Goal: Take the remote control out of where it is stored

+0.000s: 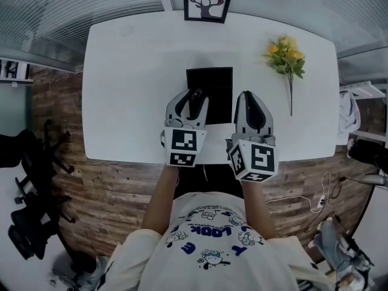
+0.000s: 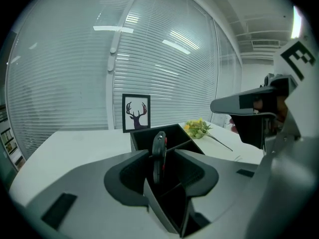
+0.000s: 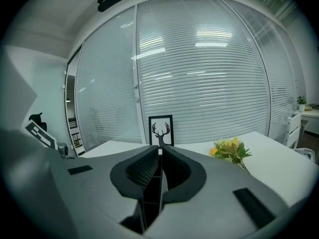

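A black open box (image 1: 209, 77) stands on the white table (image 1: 133, 71) in the head view. A slim dark remote control (image 2: 159, 153) stands on end in a box (image 2: 149, 133) compartment, its top poking above the rim. My left gripper (image 2: 162, 156) straddles the remote, jaws open, with a gap beside the remote on its right. From the head, the left gripper (image 1: 193, 102) sits over the box's near left part with the remote (image 1: 196, 96) between its jaws. My right gripper (image 1: 250, 96) hovers just right of the box, shut and empty. In its own view the right gripper (image 3: 160, 151) has its jaws together.
A framed deer picture (image 1: 208, 0) leans at the table's far edge, against the glass wall with blinds. A sprig of yellow flowers (image 1: 286, 56) lies to the right of the box. A black office chair (image 1: 30, 193) stands on the floor at the left.
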Available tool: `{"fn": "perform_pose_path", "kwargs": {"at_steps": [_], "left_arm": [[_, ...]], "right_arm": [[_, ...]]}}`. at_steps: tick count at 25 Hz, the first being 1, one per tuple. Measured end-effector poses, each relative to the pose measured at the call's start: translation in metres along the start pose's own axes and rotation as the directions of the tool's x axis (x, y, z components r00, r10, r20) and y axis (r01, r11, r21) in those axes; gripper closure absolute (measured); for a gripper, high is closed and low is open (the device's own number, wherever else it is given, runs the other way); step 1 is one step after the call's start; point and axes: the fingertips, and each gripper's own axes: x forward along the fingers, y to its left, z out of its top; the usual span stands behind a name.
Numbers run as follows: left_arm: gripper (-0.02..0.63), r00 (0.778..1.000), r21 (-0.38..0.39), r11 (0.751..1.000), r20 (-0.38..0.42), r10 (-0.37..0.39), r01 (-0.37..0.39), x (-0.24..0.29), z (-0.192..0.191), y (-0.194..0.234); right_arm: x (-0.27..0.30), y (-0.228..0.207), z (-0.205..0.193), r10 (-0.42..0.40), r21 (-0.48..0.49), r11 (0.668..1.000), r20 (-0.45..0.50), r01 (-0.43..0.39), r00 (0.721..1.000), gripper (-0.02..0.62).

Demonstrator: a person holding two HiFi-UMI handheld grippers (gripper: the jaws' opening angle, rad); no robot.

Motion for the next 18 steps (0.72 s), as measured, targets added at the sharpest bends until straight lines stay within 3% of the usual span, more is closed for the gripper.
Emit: {"fn": "perform_pose_path", "kwargs": {"at_steps": [6, 13, 18], "left_arm": [[0.518, 1.000, -0.001, 1.000, -0.016, 0.023, -0.023, 0.0038, -0.0047, 0.0008], [0.531, 1.000, 0.021, 1.000, -0.024, 0.008, -0.007, 0.0054, -0.0045, -0.0025], [0.535, 1.000, -0.037, 0.999, 0.012, 0.008, -0.007, -0.0014, 0.0041, -0.0034]], "right_arm": [[0.0010, -0.0051, -0.0062, -0.005, 0.009, 1.000, -0.013, 0.005, 1.000, 0.551], [0.0014, -0.0052, -0.0073, 0.001, 0.014, 1.000, -0.015, -0.001, 1.000, 0.551], [-0.0008, -0.0036, -0.0039, 0.007, 0.022, 1.000, -0.008, -0.007, 1.000, 0.551]]}}
